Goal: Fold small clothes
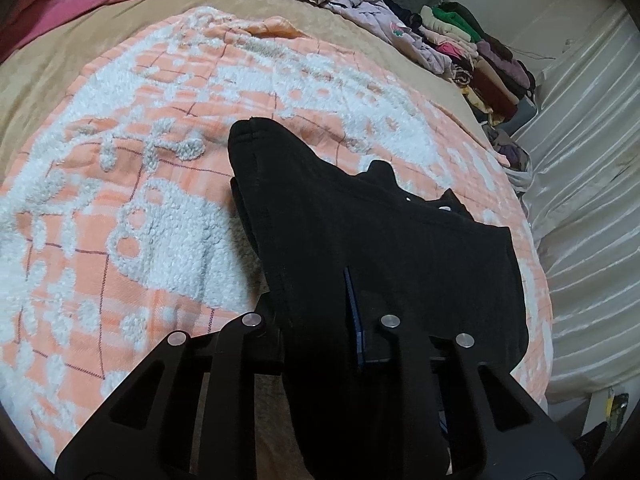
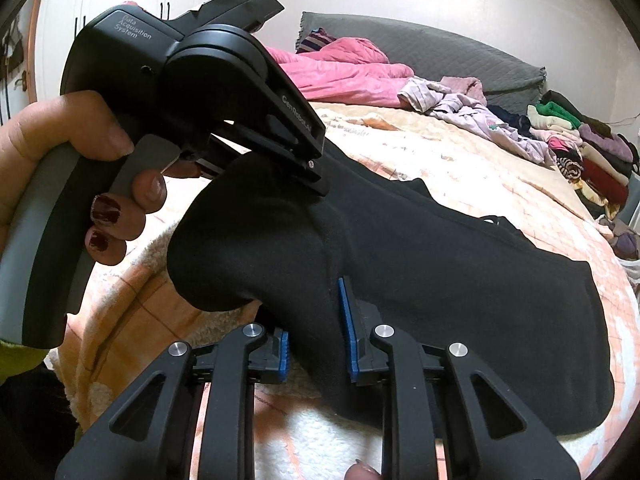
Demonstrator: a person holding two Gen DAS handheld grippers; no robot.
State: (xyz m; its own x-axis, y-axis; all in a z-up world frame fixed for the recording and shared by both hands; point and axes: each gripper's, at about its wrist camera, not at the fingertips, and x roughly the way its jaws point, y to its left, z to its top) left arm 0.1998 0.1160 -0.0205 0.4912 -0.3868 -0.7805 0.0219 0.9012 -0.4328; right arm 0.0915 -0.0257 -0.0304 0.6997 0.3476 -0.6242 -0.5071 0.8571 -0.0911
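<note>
A black fleece garment (image 1: pixel 360 220) lies partly lifted over the orange and white blanket (image 1: pixel 140 200). My left gripper (image 1: pixel 320 320) is shut on the garment's near edge; one blue pad shows, the other is hidden under cloth. In the right wrist view the garment (image 2: pixel 440 260) stretches to the right across the bed. My right gripper (image 2: pixel 314 336) is shut on a fold of it between the blue pads (image 2: pixel 346 320). The left gripper (image 2: pixel 312 176) shows above, clamped on the garment's upper edge, held by a hand.
A pile of unfolded pale clothes (image 1: pixel 360 4) lies at the far side of the bed. Stacks of folded clothes (image 1: pixel 480 64) line the right edge, also in the right wrist view (image 2: pixel 580 152). A pink duvet (image 2: pixel 340 72) and a grey headboard (image 2: pixel 420 44) stand behind.
</note>
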